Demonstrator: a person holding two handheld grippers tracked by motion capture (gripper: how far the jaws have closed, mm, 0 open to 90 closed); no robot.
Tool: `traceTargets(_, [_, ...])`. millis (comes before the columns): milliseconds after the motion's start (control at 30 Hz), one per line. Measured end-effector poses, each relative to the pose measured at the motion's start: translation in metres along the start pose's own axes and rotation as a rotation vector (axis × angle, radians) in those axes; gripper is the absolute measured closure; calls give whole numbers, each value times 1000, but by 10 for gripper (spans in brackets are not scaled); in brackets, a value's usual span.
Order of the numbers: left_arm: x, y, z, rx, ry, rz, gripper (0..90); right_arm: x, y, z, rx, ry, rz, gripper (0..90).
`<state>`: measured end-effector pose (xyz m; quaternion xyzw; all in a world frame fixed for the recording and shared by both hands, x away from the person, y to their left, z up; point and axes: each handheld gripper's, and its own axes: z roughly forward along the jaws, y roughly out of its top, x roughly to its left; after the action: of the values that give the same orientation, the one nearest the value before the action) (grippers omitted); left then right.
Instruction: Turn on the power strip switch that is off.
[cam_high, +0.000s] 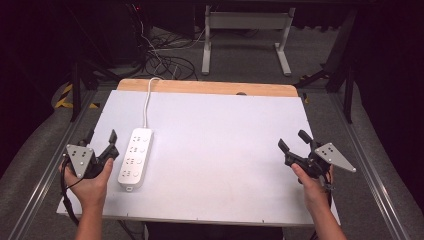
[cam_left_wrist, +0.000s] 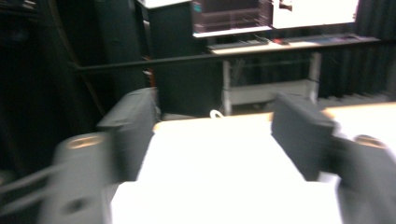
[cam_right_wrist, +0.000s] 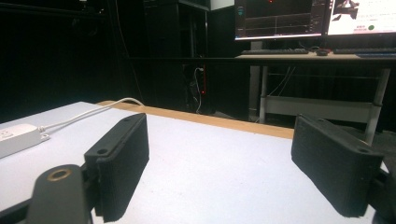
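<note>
A white power strip (cam_high: 135, 157) lies lengthwise on the left part of the white table (cam_high: 225, 150), and its white cord (cam_high: 147, 100) runs off the far edge. My left gripper (cam_high: 100, 139) is held just left of the strip, at the table's left edge, open with nothing between its jaws. In the left gripper view, which is blurred, the left gripper (cam_left_wrist: 212, 135) has its jaws wide apart over bare table. My right gripper (cam_high: 293, 140) hovers near the right edge, open and empty. The right gripper (cam_right_wrist: 219, 163) looks across the table, with the power strip (cam_right_wrist: 16, 137) at far left.
A wooden strip (cam_high: 210, 87) borders the table's far edge. Beyond it stand a white desk frame (cam_high: 245, 35) and tangled cables (cam_high: 165, 60) on the floor. Monitors (cam_right_wrist: 280, 18) sit on a desk behind. Metal rails (cam_high: 45, 175) run along both sides.
</note>
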<state>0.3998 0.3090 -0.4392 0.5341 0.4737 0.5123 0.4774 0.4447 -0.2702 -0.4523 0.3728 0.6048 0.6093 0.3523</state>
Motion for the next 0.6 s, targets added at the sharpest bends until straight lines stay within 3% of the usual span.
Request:
traceTargets(33, [-1,-1,1,3,10,-4,226,0,0,0,-1,-1,1,195])
traceTargets(67, [-1,-1,1,3,10,-4,86,0,0,0,-1,-2,1,195])
traceTargets(100, [-1,-1,2,3,16,-9,1,0,0,0,-1,-1,1,195])
traceTargets(267, [1,1,1,-6,25,-26,28,-1,0,0,-1,0,2,195])
traceTargets(367, [2,0,2,13,5,-25,19,0,0,-1,-1,1,3,195])
traceTargets(433, [1,0,3,25,-17,-15,19,-1,0,-1,-1,1,2,195])
traceTargets(600, [-3,-1,5,36,-23,17,25,-2,0,-1,-1,-2,1,195])
